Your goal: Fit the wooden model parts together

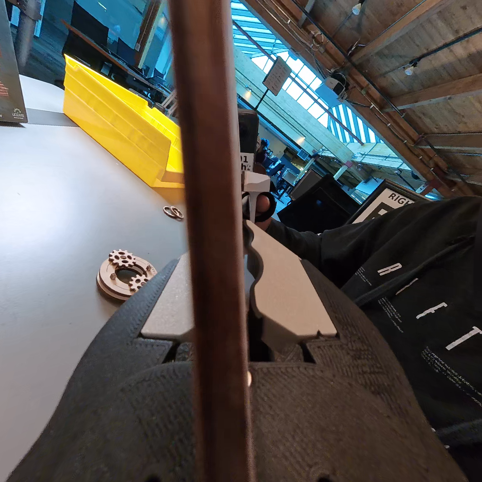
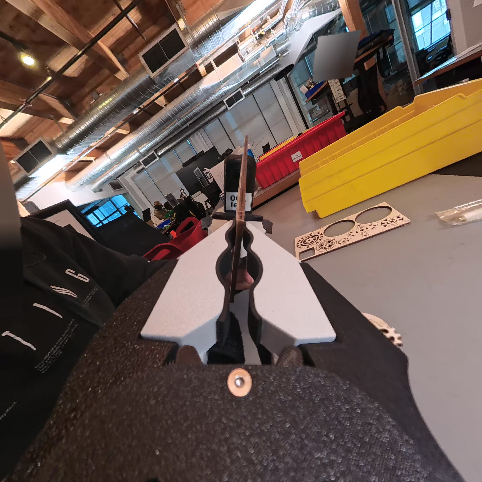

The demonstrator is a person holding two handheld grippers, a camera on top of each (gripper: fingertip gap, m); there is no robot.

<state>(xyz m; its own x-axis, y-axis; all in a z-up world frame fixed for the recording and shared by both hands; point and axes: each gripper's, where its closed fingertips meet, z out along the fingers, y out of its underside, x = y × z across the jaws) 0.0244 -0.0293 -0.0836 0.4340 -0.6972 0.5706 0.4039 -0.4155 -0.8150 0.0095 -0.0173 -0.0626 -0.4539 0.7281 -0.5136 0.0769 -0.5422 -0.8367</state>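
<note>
Both grippers hold the same thin wooden sheet [image 2: 240,221] edge-on, lifted above the grey counter [image 1: 65,208], each from an opposite end.

In the left wrist view the sheet's dark edge runs from top to bottom between the left gripper [image 1: 221,266]'s 2 pale fingers [image 1: 287,287], which are clamped against it. Beyond it, the other gripper faces the camera, with a person's finger through a black loop on it.

In the right wrist view the right gripper [image 2: 238,234] has its 2 pale fingers [image 2: 187,287] closed on the sheet at their tips; farther back the wavy inner edges leave gaps beside the wood. The left gripper shows behind the sheet.

On the counter, left of the left gripper, lies a round wooden disc [image 1: 125,276] with 2 small gears on top, partly hidden by the gripper's body. Farther off, 2 small rings [image 1: 173,212] lie touching each other near a yellow bin [image 1: 117,117]. In the right wrist view a flat punched-out wooden panel [image 2: 352,232], with 2 round holes and several cut gear shapes, lies in front of the yellow bin, and a small clear bag [image 2: 459,214] lies to its right. A red bin [image 2: 300,156] stands behind.

A person's dark sleeve [image 1: 391,260] with white print fills the near side.
</note>
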